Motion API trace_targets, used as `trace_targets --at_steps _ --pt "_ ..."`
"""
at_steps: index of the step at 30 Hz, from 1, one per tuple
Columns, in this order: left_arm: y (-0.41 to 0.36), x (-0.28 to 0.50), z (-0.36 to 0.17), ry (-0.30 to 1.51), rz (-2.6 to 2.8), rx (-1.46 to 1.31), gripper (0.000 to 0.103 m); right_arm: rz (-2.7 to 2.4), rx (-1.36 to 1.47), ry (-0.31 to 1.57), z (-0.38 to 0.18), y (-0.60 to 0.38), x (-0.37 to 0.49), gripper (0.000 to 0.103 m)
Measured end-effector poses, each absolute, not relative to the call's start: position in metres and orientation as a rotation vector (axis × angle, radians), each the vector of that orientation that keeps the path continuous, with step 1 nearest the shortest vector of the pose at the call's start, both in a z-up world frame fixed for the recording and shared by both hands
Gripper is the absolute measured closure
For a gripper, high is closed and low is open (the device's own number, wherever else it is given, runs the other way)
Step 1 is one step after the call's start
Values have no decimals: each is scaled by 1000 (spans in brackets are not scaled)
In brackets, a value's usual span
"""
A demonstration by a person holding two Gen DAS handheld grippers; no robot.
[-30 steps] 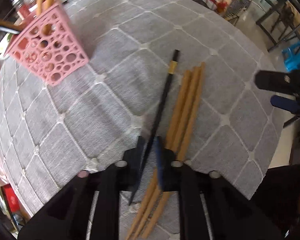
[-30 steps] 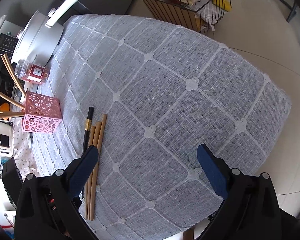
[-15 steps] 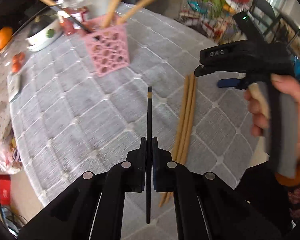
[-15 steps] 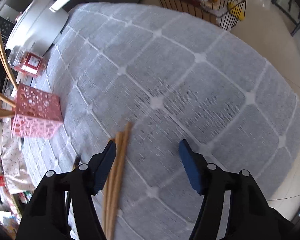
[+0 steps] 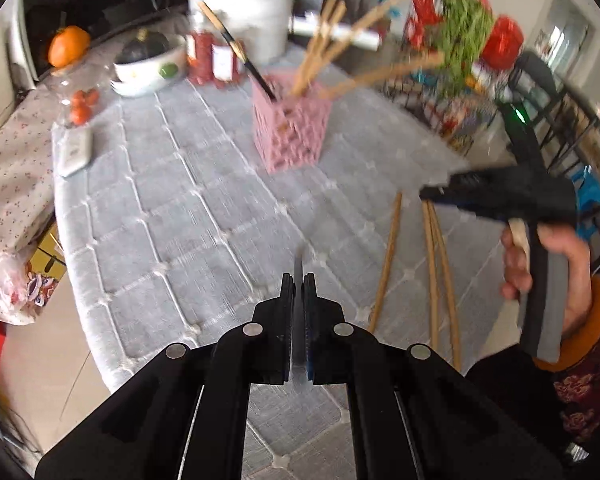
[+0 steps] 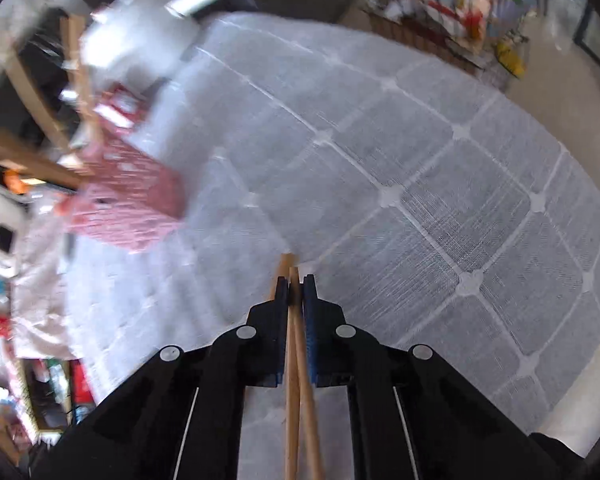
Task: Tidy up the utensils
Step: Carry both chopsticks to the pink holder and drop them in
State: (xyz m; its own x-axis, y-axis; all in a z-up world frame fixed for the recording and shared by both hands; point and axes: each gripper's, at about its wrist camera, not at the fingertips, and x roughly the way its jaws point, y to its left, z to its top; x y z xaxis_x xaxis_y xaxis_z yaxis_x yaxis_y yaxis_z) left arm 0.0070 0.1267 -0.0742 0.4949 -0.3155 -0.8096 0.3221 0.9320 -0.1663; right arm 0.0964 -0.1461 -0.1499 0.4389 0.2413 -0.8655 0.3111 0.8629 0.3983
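My left gripper [image 5: 299,280] is shut on a black chopstick [image 5: 298,268], held above the grey quilted tablecloth [image 5: 188,216]. The pink perforated holder [image 5: 290,130] stands farther back with several wooden chopsticks [image 5: 324,40] and one black one sticking out. My right gripper [image 6: 296,280] is shut on two wooden chopsticks [image 6: 294,360]; it also shows in the left wrist view [image 5: 428,194] over their ends. A third wooden chopstick [image 5: 386,264] lies on the cloth to their left. The holder [image 6: 132,204] appears blurred at left in the right wrist view.
A white pot [image 5: 252,20], red jars [image 5: 212,60], a bowl with a dark squash [image 5: 146,60], tomatoes [image 5: 82,108] and a white remote [image 5: 74,152] sit at the table's far left. A wire rack with goods [image 6: 440,4] stands beyond the table edge.
My left gripper lifted the black chopstick off the cloth and tilted up toward the holder. My right gripper came down and closed on two wooden chopsticks; the third has shifted apart.
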Motion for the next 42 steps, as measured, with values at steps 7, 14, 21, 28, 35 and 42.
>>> trace_targets --at_steps 7,14,21,28,35,42 --pt "135 2 -39 868 -370 -52 99 146 485 915 -83 -134 59 95" --pt "143 -3 -22 831 -344 -76 99 269 278 831 -54 -99 26 95" --pt "147 -8 -13 803 -342 -92 99 242 431 990 -95 -117 49 96" --pt "149 -11 6 749 -353 -115 99 296 419 832 -43 -104 32 96" --pt "156 -8 41 655 -342 -181 99 357 435 715 17 -106 20 96" --pt "155 11 72 584 -313 -246 99 362 435 546 93 -117 13 96"
